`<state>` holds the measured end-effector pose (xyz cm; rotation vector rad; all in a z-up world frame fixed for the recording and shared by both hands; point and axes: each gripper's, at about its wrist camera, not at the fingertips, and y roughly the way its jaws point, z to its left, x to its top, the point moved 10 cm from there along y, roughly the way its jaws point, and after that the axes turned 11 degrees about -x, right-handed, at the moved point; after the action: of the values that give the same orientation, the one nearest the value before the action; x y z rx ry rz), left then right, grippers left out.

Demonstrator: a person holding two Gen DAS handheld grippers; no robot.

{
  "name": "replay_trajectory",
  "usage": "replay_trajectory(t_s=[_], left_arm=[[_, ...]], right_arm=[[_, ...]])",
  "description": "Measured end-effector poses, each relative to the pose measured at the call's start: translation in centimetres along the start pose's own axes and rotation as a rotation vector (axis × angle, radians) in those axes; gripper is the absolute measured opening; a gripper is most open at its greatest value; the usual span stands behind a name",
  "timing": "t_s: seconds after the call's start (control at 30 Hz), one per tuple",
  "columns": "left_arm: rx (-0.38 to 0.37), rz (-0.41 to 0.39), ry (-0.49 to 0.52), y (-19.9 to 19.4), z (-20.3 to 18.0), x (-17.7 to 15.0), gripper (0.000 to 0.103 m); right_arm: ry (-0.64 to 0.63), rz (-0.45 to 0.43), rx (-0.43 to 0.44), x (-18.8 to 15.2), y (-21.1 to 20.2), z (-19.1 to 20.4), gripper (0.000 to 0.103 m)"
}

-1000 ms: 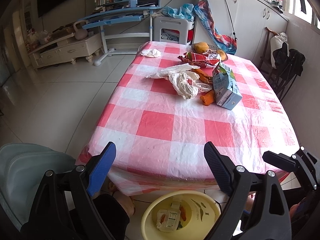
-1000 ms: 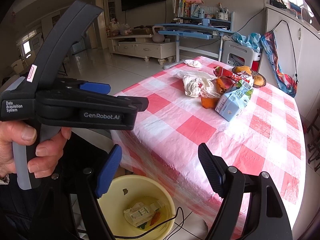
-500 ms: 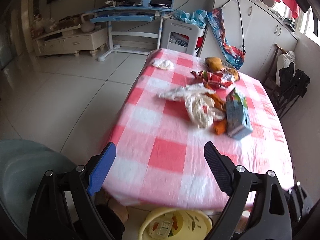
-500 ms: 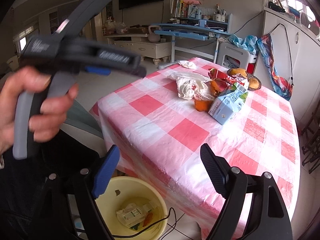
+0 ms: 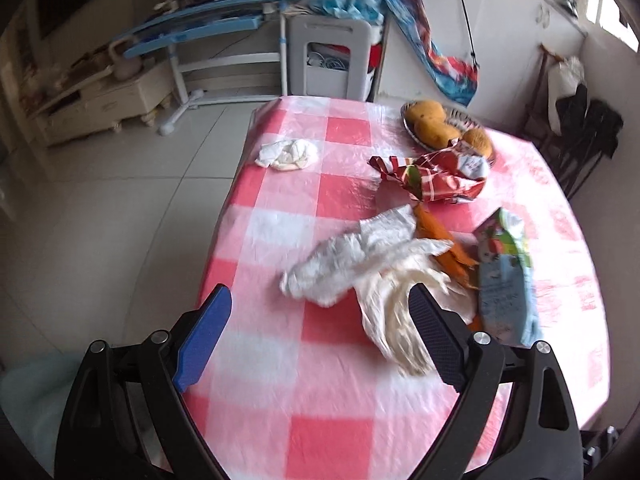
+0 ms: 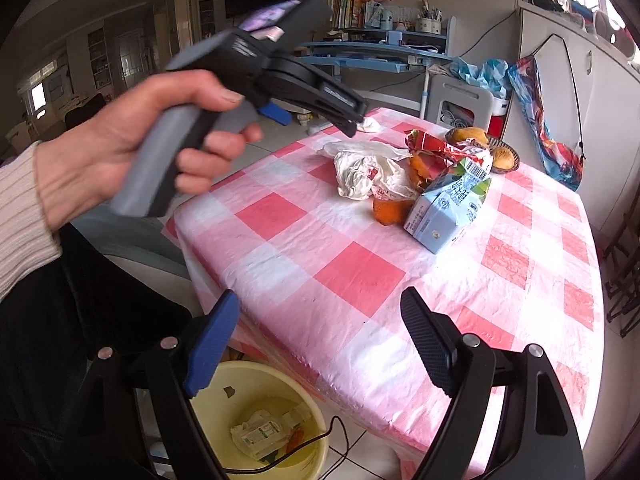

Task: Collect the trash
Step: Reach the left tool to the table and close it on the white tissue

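Trash pickup, reach stage: both tools empty, table litter not yet gripped.

Left wrist view: left gripper (image 5: 316, 332) with jaws spread wide and nothing between them, at lower centre over the checked table (image 5: 320, 200). White plastic bag (image 5: 360, 264) just ahead at centre, its tail running beside the right finger. Blue carton (image 5: 506, 276) at right, lying beside the bag; orange peel (image 5: 440, 240) between them. Red wrapper (image 5: 436, 176) above centre; crumpled tissue (image 5: 288, 154) upper left; fruit basket (image 5: 448, 128) at top.
Right wrist view: right gripper (image 6: 320, 344) at the bottom, jaws wide and empty, above the yellow bin (image 6: 304, 408), which holds some litter. A hand (image 6: 132, 152) at left carries the other tool toward the pile. Judged next: bring the left jaws down around the bag and close.
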<state>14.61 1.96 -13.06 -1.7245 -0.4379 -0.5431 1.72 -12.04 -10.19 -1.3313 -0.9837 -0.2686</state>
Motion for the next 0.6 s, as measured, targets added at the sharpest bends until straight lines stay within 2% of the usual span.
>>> replay_trajectory(t_s=[0.07,0.2,0.3,0.37,0.43,0.47,0.6], left_arm=[[-0.004,0.027,0.035,1.3,-0.3,0.4,0.087],[0.054,0.071,0.066,4.1,0.0,1.0,0.085],[0.047,0.120,0.021,5.8,0.5,0.7,0.063],[0.027,0.146,0.002,6.4,0.4,0.3,0.038],[0.009,0.149,-0.003,6.5,0.2,0.0,0.023],[-0.008,0.147,-0.011,6.4,0.2,0.0,0.017],[-0.117,0.106,-0.084,4.5,-0.4,0.1,0.007]], right_arm=[[0.000,0.006,0.007,-0.1,0.1,0.2,0.079],[-0.010,0.011,0.001,-0.4,0.1,0.1,0.079],[-0.004,0.018,-0.003,-0.6,0.1,-0.3,0.079],[0.000,0.022,-0.007,-0.6,0.2,-0.5,0.079],[0.004,0.022,-0.008,-0.6,0.2,-0.7,0.079],[0.003,0.019,-0.007,-0.5,0.1,-0.7,0.079],[-0.015,0.012,-0.007,-0.4,-0.2,-0.2,0.079]])
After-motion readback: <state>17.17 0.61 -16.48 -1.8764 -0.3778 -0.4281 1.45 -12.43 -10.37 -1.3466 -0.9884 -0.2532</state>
